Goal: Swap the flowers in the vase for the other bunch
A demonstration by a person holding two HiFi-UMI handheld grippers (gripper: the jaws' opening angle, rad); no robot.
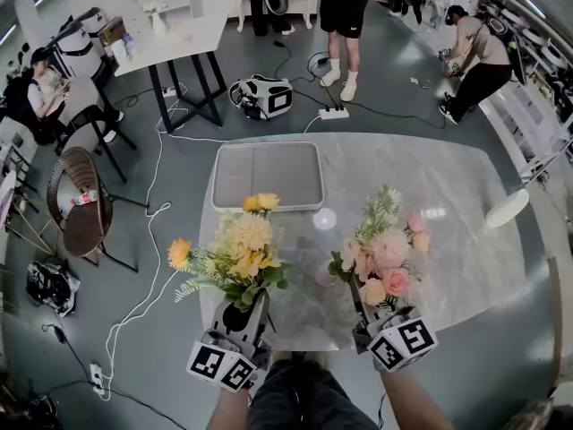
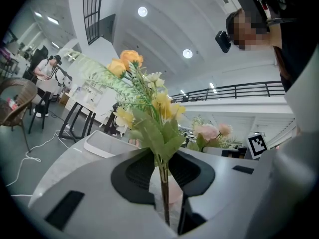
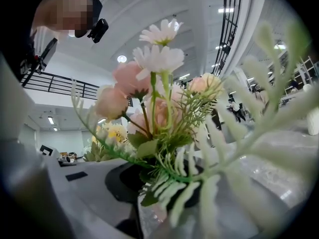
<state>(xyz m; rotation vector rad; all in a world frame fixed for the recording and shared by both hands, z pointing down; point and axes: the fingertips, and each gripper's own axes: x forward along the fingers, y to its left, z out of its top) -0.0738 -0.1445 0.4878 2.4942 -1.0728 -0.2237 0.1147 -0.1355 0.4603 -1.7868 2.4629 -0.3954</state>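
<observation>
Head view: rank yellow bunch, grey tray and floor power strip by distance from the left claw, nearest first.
1. yellow bunch, held in the left claw itself.
2. grey tray, straight ahead, beyond the bunch.
3. power strip, top centre, well beyond the tray.

I am holding my left gripper [image 1: 253, 307] and my right gripper [image 1: 363, 310] out in front of me side by side, a little apart, both pointing level and away from my body. My left forearm [image 1: 228, 408] and right forearm [image 1: 414, 403] are reaching in behind them. My left gripper's jaws are pinching the thin stems of the yellow bunch [image 1: 242, 253], and my right gripper's jaws are gripping the stems of the pink bunch [image 1: 385, 256].
</observation>
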